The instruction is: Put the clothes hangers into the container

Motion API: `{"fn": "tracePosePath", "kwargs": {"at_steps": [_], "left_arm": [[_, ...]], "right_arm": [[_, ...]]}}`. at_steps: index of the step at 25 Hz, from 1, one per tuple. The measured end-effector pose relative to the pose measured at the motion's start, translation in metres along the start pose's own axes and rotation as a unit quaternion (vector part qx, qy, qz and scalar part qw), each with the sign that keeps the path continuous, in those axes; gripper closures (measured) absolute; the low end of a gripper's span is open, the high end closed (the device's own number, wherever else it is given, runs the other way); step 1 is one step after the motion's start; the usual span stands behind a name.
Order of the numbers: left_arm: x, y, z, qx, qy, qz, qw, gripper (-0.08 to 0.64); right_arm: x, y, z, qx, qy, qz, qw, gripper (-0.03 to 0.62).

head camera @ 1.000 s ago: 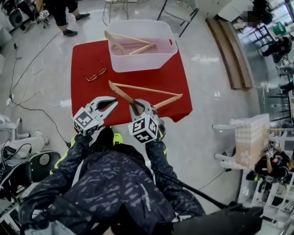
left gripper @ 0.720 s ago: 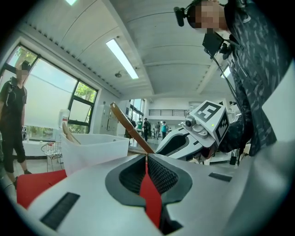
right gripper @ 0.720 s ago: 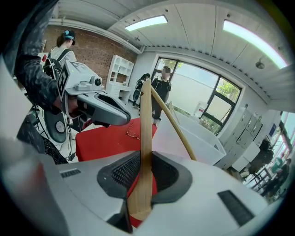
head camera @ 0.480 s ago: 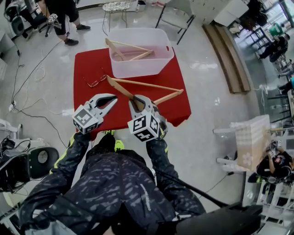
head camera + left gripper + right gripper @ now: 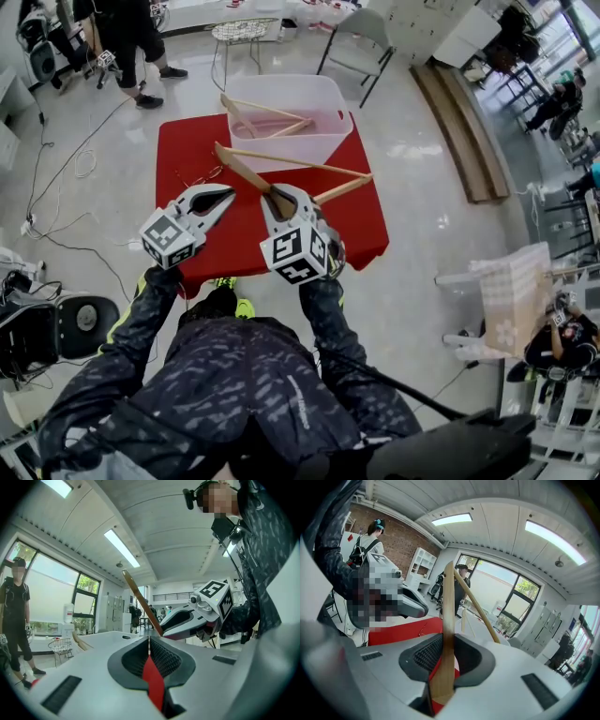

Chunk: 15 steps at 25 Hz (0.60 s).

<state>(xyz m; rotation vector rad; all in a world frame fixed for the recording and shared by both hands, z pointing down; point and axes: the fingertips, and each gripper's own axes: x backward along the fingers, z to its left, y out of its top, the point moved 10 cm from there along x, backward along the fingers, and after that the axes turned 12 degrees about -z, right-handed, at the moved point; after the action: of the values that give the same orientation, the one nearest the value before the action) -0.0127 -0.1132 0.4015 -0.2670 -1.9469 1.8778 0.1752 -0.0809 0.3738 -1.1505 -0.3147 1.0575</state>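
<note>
Right gripper (image 5: 280, 202), angled downward, clamps the hanger (image 5: 300, 163) aloft.

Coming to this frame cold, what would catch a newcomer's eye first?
The bright red table fills the middle of the head view. Over it the right tool clamps a wooden hanger, raised off the cloth. Behind, a clear container on the table's far edge holds a second hanger.
</note>
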Motion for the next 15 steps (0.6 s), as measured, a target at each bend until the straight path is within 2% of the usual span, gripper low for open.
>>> {"fn": "tracePosePath", "kwargs": {"at_steps": [4, 9, 15], "left_arm": [[-0.001, 0.009, 0.024, -0.004, 0.004, -0.006, 1.0000, 0.547], [-0.003, 0.016, 0.019, -0.004, 0.008, -0.009, 0.9999, 0.547], [-0.011, 0.026, 0.040, -0.010, 0.011, -0.019, 0.9997, 0.548]], "right_arm": [[-0.019, 0.022, -0.013, 0.011, -0.005, -0.017, 1.000, 0.509], [-0.016, 0.040, -0.026, 0.022, -0.006, -0.032, 0.999, 0.509], [-0.031, 0.053, -0.046, 0.024, -0.010, -0.046, 0.999, 0.509]]}}
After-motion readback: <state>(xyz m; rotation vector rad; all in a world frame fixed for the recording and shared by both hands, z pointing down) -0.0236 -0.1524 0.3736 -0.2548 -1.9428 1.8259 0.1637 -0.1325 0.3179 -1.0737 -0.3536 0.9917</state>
